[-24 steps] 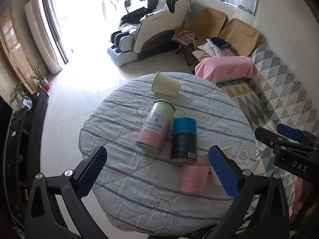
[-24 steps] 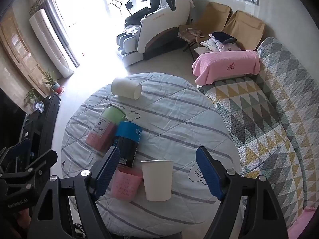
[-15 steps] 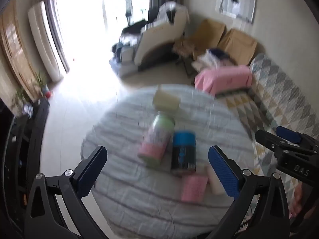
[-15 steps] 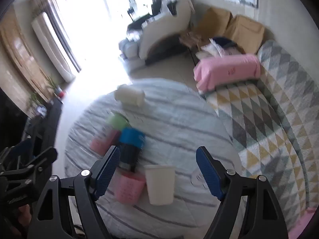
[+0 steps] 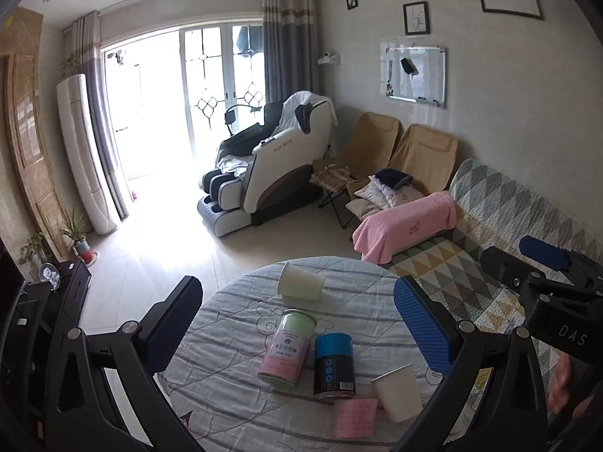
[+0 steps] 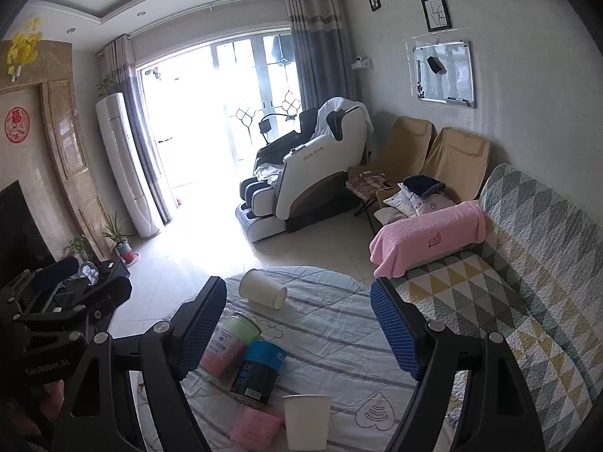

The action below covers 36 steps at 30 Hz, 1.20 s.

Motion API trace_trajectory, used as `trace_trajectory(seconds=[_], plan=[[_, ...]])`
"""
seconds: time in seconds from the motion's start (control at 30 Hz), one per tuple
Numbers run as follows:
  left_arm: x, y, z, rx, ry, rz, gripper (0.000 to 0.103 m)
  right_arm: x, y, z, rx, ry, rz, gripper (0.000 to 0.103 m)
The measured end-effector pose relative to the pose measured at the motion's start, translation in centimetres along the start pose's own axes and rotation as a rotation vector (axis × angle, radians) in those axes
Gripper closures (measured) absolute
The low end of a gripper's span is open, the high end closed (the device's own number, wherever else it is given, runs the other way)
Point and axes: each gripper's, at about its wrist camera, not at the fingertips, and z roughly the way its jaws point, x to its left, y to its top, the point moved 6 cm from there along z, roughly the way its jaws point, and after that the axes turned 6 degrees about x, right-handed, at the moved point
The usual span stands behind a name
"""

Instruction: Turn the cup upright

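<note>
A white paper cup (image 5: 300, 282) lies on its side at the far edge of the round table (image 5: 358, 324); it also shows in the right wrist view (image 6: 262, 289). A second white cup (image 5: 397, 393) stands upright at the near edge, also seen in the right wrist view (image 6: 306, 421). A pink cup (image 5: 355, 417) stands beside it, mouth down (image 6: 256, 427). My left gripper (image 5: 297, 333) is open and empty, high above the table. My right gripper (image 6: 296, 333) is open and empty, also raised.
A pink-and-green tin (image 5: 288, 348) and a blue-lidded black tin (image 5: 334, 365) stand mid-table. A quilted sofa (image 6: 508, 301) with a pink towel (image 6: 426, 237) is to the right. A massage chair (image 5: 271, 165) stands beyond the table.
Both cameras have tilted up and away from the table, so the room fills the view and the table sits low. Both grippers stay open and empty.
</note>
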Motion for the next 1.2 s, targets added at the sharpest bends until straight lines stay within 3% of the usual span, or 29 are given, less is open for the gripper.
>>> trace_trajectory(seconds=[1.2], plan=[[-0.4,-0.7,-0.8,0.000,-0.013,0.016,0.000,0.6,-1.0,-0.2,0.025,0.006,-0.009,0.023]])
